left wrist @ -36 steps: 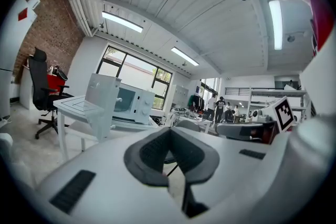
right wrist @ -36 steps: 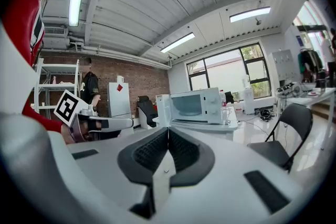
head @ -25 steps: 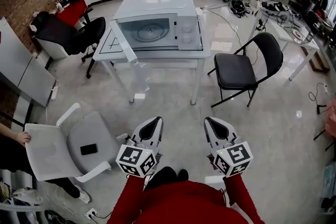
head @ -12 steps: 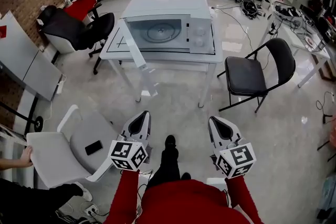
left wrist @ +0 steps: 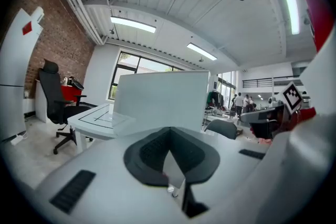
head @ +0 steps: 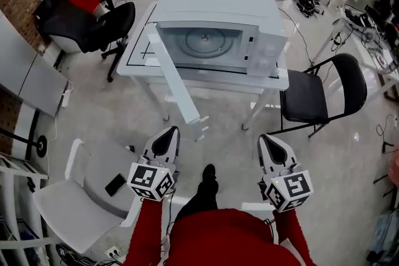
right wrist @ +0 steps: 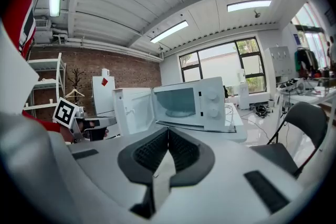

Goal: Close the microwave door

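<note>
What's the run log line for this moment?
microwave door: swung wide open | left gripper: shut, empty, apart from door | right gripper: shut, empty | closing: not yet begun

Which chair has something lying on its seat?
The white armchair at lower left: a flat black rectangular object lies on its seat. The black folding chair has none.

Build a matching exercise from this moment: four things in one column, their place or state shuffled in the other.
Things:
1. door
2. folding chair
3. phone
4. left tool

Place or state:
A. on the white chair seat
B. shut, empty
C. swung open
D. to the right of the table in the head view

Pairs: 1-C; 2-D; 3-A; 4-B
</note>
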A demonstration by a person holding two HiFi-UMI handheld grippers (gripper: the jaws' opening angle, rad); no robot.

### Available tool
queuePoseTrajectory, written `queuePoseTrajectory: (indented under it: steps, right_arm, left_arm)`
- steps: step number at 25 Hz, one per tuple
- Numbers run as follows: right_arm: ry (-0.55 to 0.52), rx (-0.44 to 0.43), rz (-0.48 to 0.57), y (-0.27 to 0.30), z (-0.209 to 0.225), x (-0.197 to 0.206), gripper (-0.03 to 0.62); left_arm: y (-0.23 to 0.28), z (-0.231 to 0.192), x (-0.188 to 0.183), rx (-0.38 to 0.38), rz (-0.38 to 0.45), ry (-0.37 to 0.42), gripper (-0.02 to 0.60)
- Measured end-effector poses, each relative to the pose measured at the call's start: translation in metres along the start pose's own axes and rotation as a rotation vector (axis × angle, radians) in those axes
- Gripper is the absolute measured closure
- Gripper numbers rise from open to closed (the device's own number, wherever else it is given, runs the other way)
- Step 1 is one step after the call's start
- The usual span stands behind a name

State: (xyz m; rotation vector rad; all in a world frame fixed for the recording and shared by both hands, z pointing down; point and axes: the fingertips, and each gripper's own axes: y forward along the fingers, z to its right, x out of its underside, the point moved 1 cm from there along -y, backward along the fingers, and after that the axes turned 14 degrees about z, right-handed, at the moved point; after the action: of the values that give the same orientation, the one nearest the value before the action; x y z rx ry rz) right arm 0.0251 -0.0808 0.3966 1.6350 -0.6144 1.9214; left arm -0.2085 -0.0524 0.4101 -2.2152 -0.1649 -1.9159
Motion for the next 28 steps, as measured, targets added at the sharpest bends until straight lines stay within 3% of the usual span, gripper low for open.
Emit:
queuePoseTrajectory:
  steps: [6, 13, 22, 28]
  right_arm:
    - [0.000, 0.068, -0.042, 0.037, 0.004, 0.009, 0.582]
    - [-0.003, 0.134, -0.101, 0.047, 0.020, 0.023, 0.582]
    - [0.003, 0.199, -0.080, 0.049, 0.038, 0.016, 0.580]
    - [-0.022, 0.111, -0.043, 0.065, 0.015, 0.008, 0.580]
  left_arm:
    - [0.025, -0.001, 0.005, 0.145, -0.025, 0.007, 0.572]
    - [0.040, 0.004, 0.007, 0.212, -0.013, -0.047, 0.572]
    - [0.083, 0.025, 0.005, 0.224, 0.027, -0.097, 0.572]
    - [0.115, 0.032, 0.005, 0.186, 0.048, -0.079, 0.572]
